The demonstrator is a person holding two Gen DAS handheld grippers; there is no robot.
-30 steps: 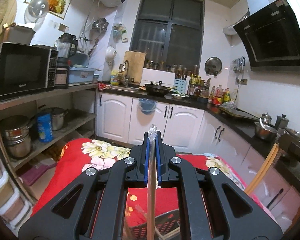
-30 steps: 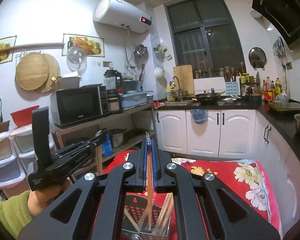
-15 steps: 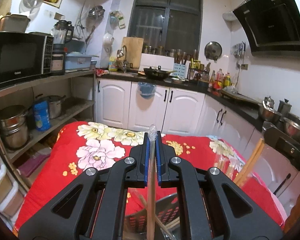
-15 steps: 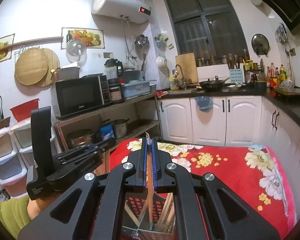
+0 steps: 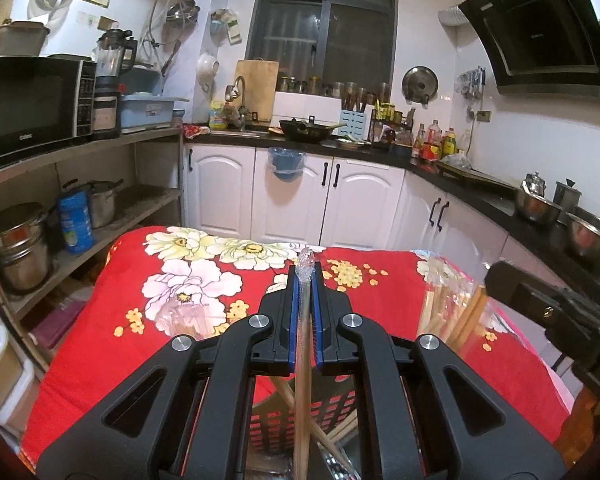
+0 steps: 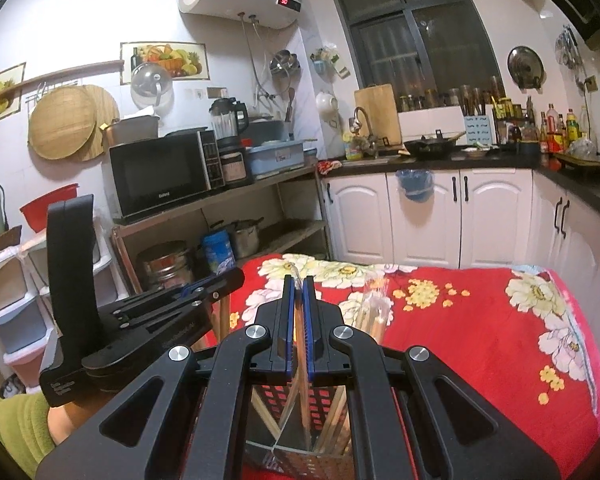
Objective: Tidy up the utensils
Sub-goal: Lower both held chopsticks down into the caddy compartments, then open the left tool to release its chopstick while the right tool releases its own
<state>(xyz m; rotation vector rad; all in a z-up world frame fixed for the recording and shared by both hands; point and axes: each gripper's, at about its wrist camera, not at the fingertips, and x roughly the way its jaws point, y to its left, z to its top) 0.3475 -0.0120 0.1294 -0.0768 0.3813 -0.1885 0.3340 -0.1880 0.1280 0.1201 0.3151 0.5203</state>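
My left gripper (image 5: pixel 305 280) is shut on a wooden chopstick (image 5: pixel 302 392) in a clear wrapper, held upright. Its lower end hangs over a black perforated utensil holder (image 5: pixel 340 406) on the red floral tablecloth (image 5: pixel 140 340). My right gripper (image 6: pixel 299 286) is shut on another wrapped chopstick (image 6: pixel 302 384), which reaches down into the same holder (image 6: pixel 266 396) among several chopsticks. In the right wrist view the left gripper (image 6: pixel 232 280) is close on the left with its chopstick (image 6: pixel 223 320) hanging below it. A clear pack of chopsticks (image 6: pixel 374 308) stands behind the holder.
The table (image 6: pixel 480 340) stands in a small kitchen. A shelf rack with pots (image 5: pixel 16 248) and a microwave (image 5: pixel 32 104) runs along the left. White cabinets (image 5: pixel 292 196) and a black counter (image 5: pixel 480 184) lie beyond and to the right. A green sleeve (image 6: pixel 16 428) shows at lower left.
Both grippers have come down toward the table, each still holding its chopstick. The holder and tablecloth now fill more of both views.
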